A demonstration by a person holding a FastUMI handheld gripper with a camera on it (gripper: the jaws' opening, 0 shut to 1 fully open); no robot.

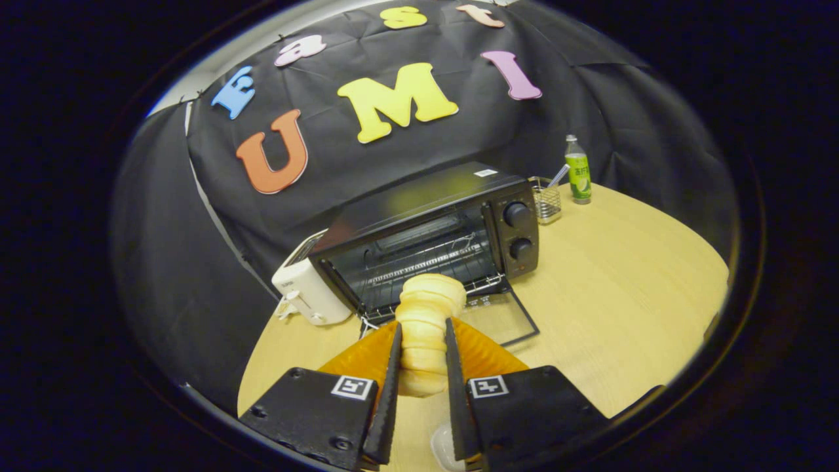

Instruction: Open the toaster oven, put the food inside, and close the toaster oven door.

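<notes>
My gripper point(423, 331) is shut on a pale yellow ridged piece of food point(426, 314), held upright between both fingers, its rounded top sticking out ahead of the fingertips. Just beyond it stands the black toaster oven point(439, 236) on the wooden table point(623, 295). Its glass door point(501, 314) lies folded down flat toward me, and the wire rack point(426, 265) inside shows. Two knobs point(518, 229) sit on the oven's right panel. The food hangs above the lowered door, in front of the oven's mouth.
A white toaster point(305, 288) stands against the oven's left side. Behind the oven to the right are a small wire basket point(545, 200) with a utensil and a green bottle point(578, 172). A pale round thing point(446, 446) lies on the table under the gripper.
</notes>
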